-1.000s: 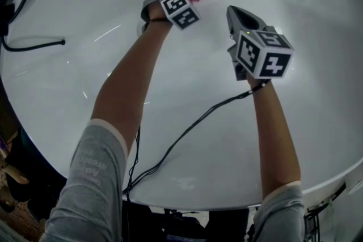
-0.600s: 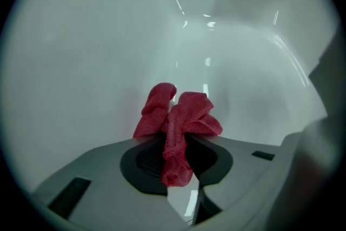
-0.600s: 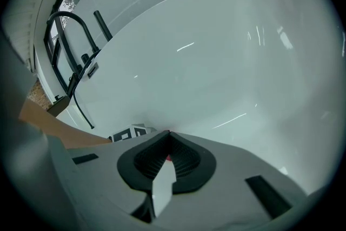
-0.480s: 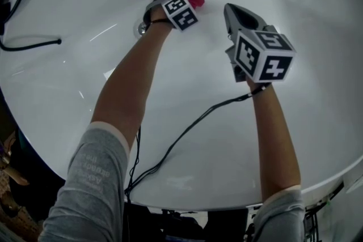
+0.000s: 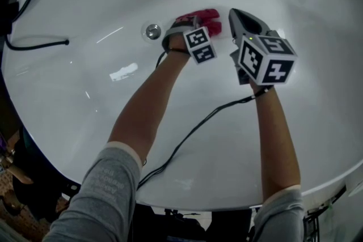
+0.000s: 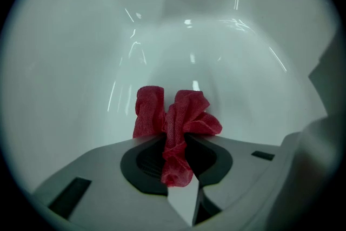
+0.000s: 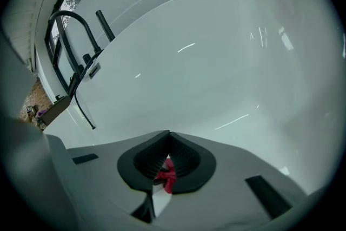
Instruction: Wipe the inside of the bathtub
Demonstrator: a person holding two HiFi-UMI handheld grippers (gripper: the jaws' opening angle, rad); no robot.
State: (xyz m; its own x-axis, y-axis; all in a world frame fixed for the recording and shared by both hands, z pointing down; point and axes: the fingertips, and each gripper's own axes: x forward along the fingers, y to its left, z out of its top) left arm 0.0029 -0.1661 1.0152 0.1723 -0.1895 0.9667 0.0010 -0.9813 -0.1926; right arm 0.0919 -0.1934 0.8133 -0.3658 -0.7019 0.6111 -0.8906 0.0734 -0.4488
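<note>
The white bathtub [image 5: 85,82] fills the head view. My left gripper [image 5: 193,24] is shut on a crumpled red cloth [image 5: 204,17] and holds it against the tub's floor, just right of the round metal drain [image 5: 152,31]. In the left gripper view the cloth [image 6: 175,121] bulges out past the left gripper [image 6: 175,140], pinched between its jaws. My right gripper [image 5: 235,15] hovers close beside the cloth on its right, jaws together and holding nothing. In the right gripper view the right gripper [image 7: 168,137] points at the tub wall [image 7: 216,62]; a scrap of red cloth [image 7: 166,177] shows through the jaw opening.
A black hose [image 5: 34,45] lies on the tub's left rim, and a dark curved faucet [image 7: 70,35] stands at the tub's edge. A black cable [image 5: 193,133] runs from my right gripper across the tub's near side. Clutter on the floor [image 5: 11,178] shows beyond the left rim.
My left gripper has dragged the red cloth down and to the right across the tub floor, uncovering the drain and ending next to the right gripper. The right gripper has barely moved.
</note>
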